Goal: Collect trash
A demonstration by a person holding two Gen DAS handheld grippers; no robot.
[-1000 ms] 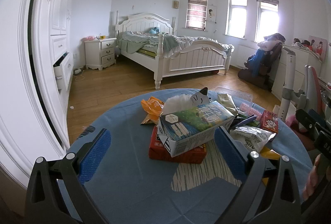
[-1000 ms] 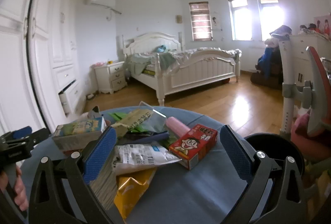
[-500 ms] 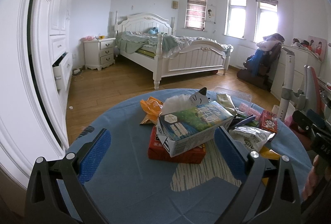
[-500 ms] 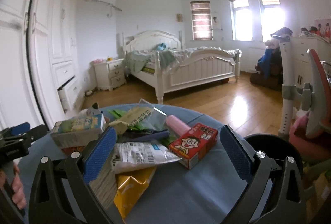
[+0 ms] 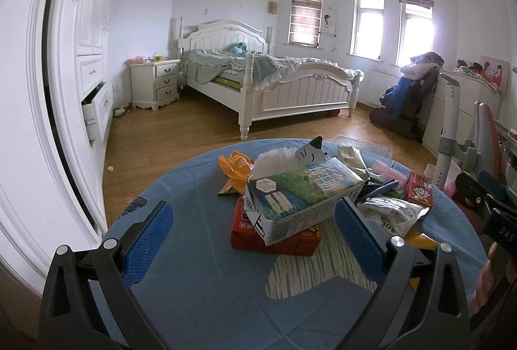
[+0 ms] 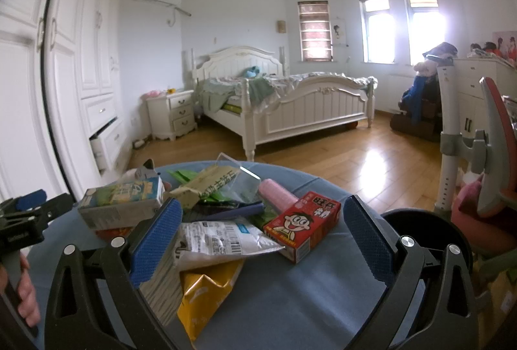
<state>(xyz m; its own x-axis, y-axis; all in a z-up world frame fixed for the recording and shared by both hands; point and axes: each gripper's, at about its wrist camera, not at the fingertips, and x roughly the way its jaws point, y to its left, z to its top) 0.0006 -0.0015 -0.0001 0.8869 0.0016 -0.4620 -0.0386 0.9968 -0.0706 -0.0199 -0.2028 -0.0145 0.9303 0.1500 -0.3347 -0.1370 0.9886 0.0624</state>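
Left wrist view: left gripper (image 5: 255,228) spread wide over a round table (image 5: 194,285) covered in blue cloth, blue pads (image 5: 147,238) well apart, nothing clasped between them. Ahead, in the middle of the table, a heap of trash: a green-and-white milk carton (image 5: 300,196) lying tilted on top of a flat red box (image 5: 274,241), its right end just beside the right pad. Behind the carton, an orange wrapper (image 5: 234,165), white fluff with a cat-face card (image 5: 305,153), and a clear plastic tray (image 5: 363,146) at the far edge. To the right, a white crumpled bag (image 5: 392,214) and a small red drink box (image 5: 418,193). At the far right edge, part of the other tool and a hand (image 5: 484,285) on its handle. Beyond the table, wooden floor, a white bed (image 5: 268,81) and a nightstand (image 5: 155,81). Right wrist view: right gripper (image 6: 263,238) likewise gaping wide, empty, pads either side of the near part of the heap. Between them, the white crumpled bag (image 6: 219,240) lying over a yellow foil wrapper (image 6: 203,288), and the small red drink box (image 6: 303,222) touching the bag's right edge. Further back, a pink roll (image 6: 278,195), the clear plastic tray (image 6: 242,178) and a tan packet (image 6: 206,185); milk carton (image 6: 124,199) at left. A black bin (image 6: 420,230) just past the table's right rim. Left gripper (image 6: 26,220) at the left edge.
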